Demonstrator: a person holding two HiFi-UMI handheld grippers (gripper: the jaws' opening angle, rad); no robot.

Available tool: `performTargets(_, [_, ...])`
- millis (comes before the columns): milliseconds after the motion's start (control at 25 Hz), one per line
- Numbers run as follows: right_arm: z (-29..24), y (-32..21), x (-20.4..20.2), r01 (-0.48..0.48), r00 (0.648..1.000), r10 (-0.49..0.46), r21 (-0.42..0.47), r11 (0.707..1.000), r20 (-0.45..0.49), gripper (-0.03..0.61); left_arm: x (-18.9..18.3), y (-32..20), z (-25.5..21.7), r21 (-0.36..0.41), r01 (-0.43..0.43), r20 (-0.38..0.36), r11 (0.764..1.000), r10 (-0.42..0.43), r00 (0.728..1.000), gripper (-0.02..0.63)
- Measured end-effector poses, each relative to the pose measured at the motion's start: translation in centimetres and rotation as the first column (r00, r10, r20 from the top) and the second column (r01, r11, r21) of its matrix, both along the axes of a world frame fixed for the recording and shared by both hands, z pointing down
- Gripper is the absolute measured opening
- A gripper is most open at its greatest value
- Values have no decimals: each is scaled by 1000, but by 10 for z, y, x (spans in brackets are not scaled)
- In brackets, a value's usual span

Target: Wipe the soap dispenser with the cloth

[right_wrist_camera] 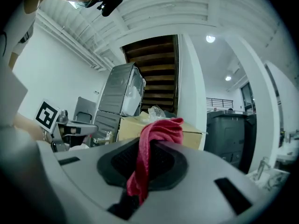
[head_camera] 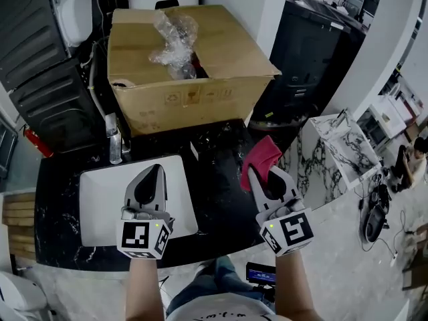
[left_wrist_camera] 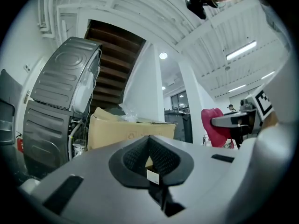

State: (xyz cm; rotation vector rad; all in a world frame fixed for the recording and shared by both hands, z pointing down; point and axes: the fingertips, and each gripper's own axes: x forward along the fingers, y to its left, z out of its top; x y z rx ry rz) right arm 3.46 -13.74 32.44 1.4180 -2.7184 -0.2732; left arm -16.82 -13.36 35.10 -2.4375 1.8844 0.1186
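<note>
Above the table's (head_camera: 217, 206) near edge, the left hand-held gripper (head_camera: 155, 172) was closed and empty. The right hand-held gripper (head_camera: 263, 176) clamped the red cloth (head_camera: 262, 154), short of the cardboard box (head_camera: 194, 79), with bare tabletop between.

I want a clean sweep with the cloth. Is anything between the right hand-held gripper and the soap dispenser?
Nothing fixed blocks it. The right hand-held gripper grips the red cloth; the soap dispenser stands past the white basin. Only the shut, empty left hand-held gripper hangs near that path.
</note>
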Motion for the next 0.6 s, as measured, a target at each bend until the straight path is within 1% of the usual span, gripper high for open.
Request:
performTargets(120, [-7,13,-3,-31,999,31,24,999,8,48,-4,12,-9,24,-13,15,1000,13,1000,12])
performTargets(320, [-15,31,-4,-59,998,59,52,997,-9,48,-7,27,-20,52,-20,7,998,20,1000,12])
performTargets(600, [-17,52,-5,-52,999,53,60,997,-10,48,-7,46,-25,52,-21,3,998,21,1000,12])
